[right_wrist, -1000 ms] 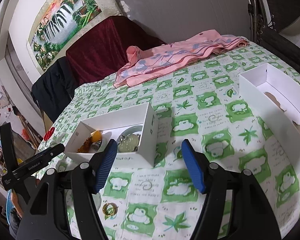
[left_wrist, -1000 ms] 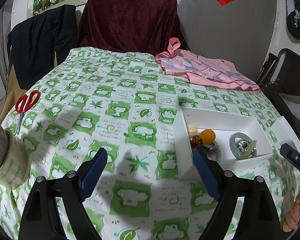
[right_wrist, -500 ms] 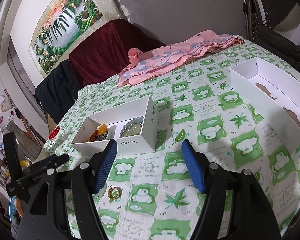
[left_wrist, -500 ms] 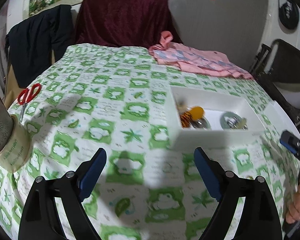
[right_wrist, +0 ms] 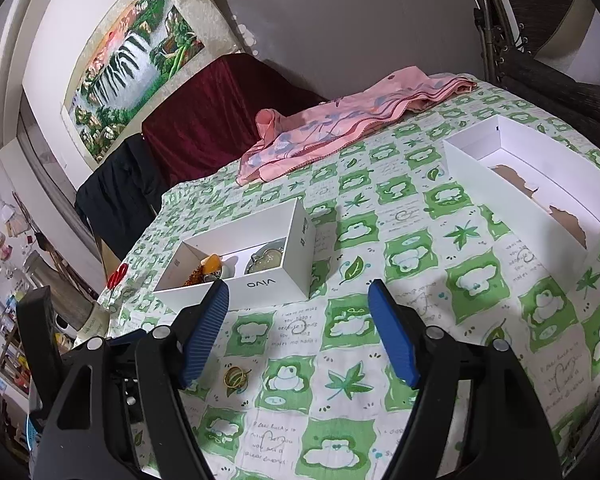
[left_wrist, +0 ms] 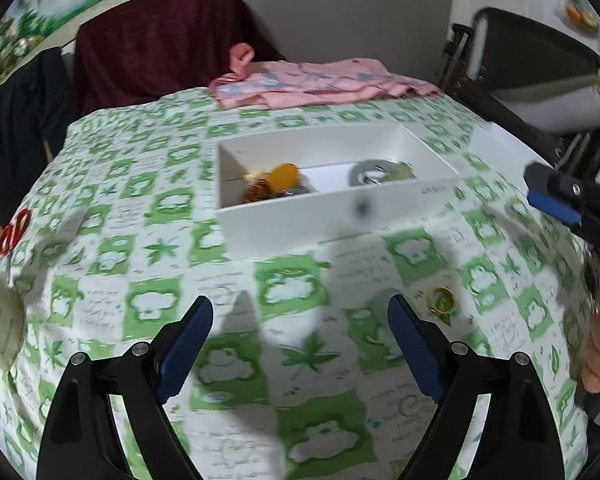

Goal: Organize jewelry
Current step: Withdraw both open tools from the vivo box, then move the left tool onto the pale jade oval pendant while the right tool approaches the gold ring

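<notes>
Lying flat on the tablecloth (left_wrist: 112, 248) near the white box (left_wrist: 332, 216), the gold ring (left_wrist: 443, 300) sits just right of the spread, empty left gripper (left_wrist: 300, 344) and left of the spread, empty right gripper (right_wrist: 298, 332), whose jaws have just been opening.

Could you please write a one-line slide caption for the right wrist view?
Open right gripper over a green-patterned tablecloth, gold ring lying loose before a white jewelry box.

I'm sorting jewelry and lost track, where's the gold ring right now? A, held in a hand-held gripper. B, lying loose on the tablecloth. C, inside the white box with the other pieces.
B: the gold ring lies on the tablecloth, in front of the white box.
</notes>
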{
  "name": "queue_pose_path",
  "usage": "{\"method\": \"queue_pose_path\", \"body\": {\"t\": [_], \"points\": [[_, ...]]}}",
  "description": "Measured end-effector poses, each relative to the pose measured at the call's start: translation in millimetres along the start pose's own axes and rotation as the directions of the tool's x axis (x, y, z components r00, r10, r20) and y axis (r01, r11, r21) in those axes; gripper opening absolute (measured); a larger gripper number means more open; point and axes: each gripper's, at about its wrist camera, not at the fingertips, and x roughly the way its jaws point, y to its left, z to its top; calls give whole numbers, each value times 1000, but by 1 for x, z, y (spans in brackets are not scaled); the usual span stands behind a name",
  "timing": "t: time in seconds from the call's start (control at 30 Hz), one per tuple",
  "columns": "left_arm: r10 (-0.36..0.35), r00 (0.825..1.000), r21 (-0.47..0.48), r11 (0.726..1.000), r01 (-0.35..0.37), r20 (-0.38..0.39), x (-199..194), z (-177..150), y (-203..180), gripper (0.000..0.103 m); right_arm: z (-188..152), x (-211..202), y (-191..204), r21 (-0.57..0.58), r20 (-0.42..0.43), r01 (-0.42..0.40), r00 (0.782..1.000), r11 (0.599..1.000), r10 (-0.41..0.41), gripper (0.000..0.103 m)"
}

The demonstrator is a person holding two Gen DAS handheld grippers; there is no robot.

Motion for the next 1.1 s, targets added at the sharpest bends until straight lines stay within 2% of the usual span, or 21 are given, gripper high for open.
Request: {"method": "queue_pose_path", "body": {"t": [0.2, 0.4, 0.57, 0.7, 0.77, 0.83, 0.9, 1.03, 1.1], "points": [[-35, 999, 58, 998, 37, -32, 9, 1, -21, 88, 0, -1, 0, 2, 2, 1, 1000, 1000, -1, 70], [27, 995, 112, 994, -17, -91, 26, 2, -35, 90, 0, -2, -1, 4, 4, 0, 1000, 1000, 0, 70], [56, 993, 29, 998, -53, -100, 26, 2, -11, 91, 0, -2, -3, 7, 5, 4, 1000, 1000, -4, 70], [123, 987, -72, 989, -130, -102, 21, -1, 29, 90, 0, -1, -3, 9, 7, 2, 1000, 1000, -2, 70], [109, 989, -141, 982, -123, -105, 17, -4, 50, 90, 0, -2, -2, 6, 7, 0, 1000, 1000, 0, 70], [66, 994, -184, 980, -80, -84, 11, -4, 59, 90, 0, -3, -1, 1, 10, -3, 1000, 1000, 3, 70], [63, 996, -147, 986, -71, -62, 8, -2, 50, 90, 0, -3, 1, -4, 10, -3, 1000, 1000, 3, 70], [122, 992, 26, 992, -122, -10, 7, 2, 15, 88, -1, -3, 1, 0, 9, -4, 1000, 1000, 4, 70], [131, 991, 94, 987, -131, 1, 9, 3, 3, 81, -1, -3, 1, -1, 9, -8, 1000, 1000, 8, 70]]}}
